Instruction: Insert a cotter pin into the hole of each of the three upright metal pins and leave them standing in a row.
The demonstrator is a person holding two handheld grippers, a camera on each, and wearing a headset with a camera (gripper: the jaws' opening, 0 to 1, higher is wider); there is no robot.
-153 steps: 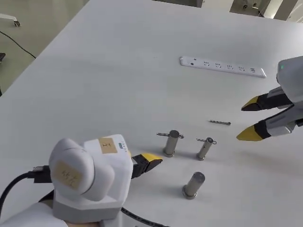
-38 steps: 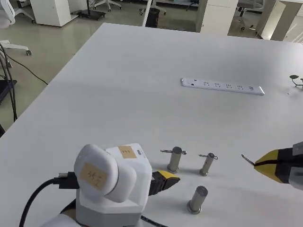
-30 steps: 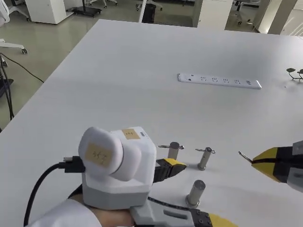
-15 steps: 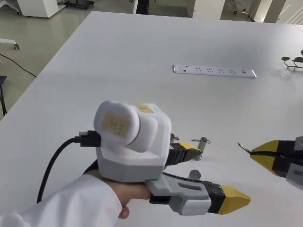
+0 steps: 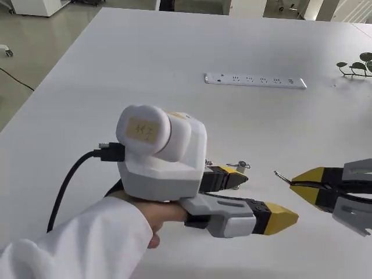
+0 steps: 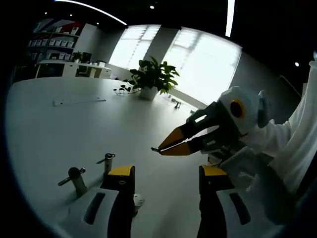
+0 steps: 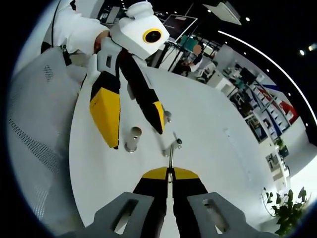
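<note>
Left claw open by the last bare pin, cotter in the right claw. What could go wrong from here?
1. The open left claw sits right by the bare pin, with the two finished pins close by; closing off-centre could topple them.
2. The right claw pinches the cotter pin only by its end; it may swivel when pushed against the pin.

On my feed: left gripper (image 5: 267, 199) white, rounded housing, tan sticker (image 5: 141, 129) with handwritten marks, black cable (image 5: 72, 180) plugged at rear. 2 grey fingers (image 5: 232, 218), black then yellow tips. Right gripper (image 5: 295, 187) grey, same yellow tips. White sleeve (image 5: 75, 244).
</note>
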